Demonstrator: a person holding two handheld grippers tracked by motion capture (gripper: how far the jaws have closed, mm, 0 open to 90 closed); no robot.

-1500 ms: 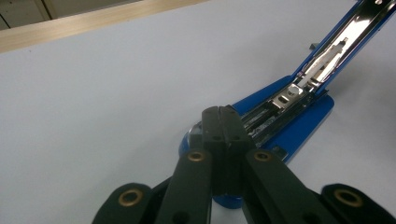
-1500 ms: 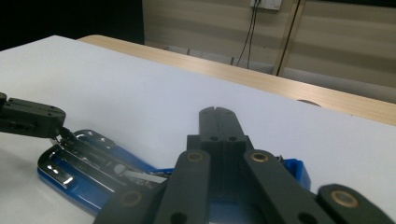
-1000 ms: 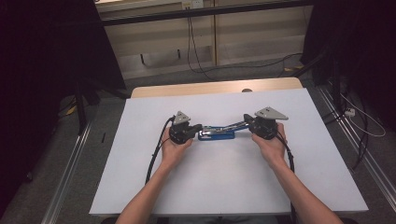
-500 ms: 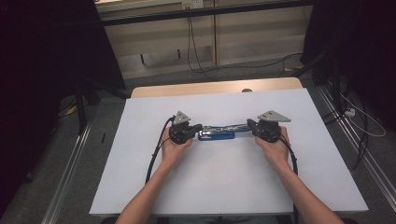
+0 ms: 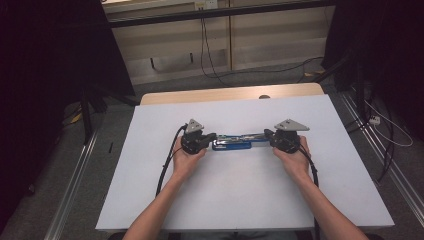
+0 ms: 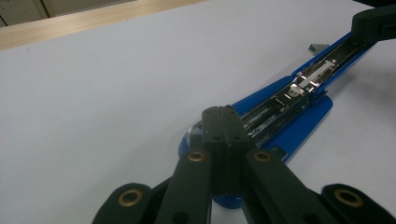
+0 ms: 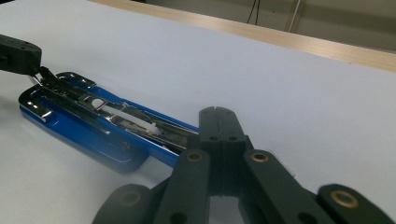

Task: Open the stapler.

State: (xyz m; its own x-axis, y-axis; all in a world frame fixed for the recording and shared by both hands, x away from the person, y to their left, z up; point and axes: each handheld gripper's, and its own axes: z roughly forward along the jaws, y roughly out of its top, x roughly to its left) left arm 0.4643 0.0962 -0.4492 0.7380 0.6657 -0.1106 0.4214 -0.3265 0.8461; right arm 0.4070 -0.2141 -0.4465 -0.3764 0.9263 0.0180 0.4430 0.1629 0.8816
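A blue stapler (image 5: 232,144) lies swung open in a long line on the white table (image 5: 240,200), its chrome staple channel facing up (image 6: 299,116) (image 7: 84,126). My left gripper (image 5: 214,136) is at its left end. In the left gripper view the jaws (image 6: 223,114) are pressed together over the blue base, and nothing shows between them. My right gripper (image 5: 267,134) is at the other end, its jaws (image 7: 218,115) also shut, with their tips at the end of the stapler's arm. Each gripper's black tip shows at the stapler's far end in the other gripper view (image 6: 373,23) (image 7: 21,56).
The table's far edge is a bare wooden strip (image 5: 225,95). Black cables (image 5: 165,170) trail from both grippers along the forearms. Metal rails (image 5: 75,175) run on the floor at either side, and loose cables (image 5: 385,135) lie at the right.
The right gripper has edged slightly to the right along the stapler's line. The left gripper and the stapler's base have kept still. Both grippers' jaws stay shut.
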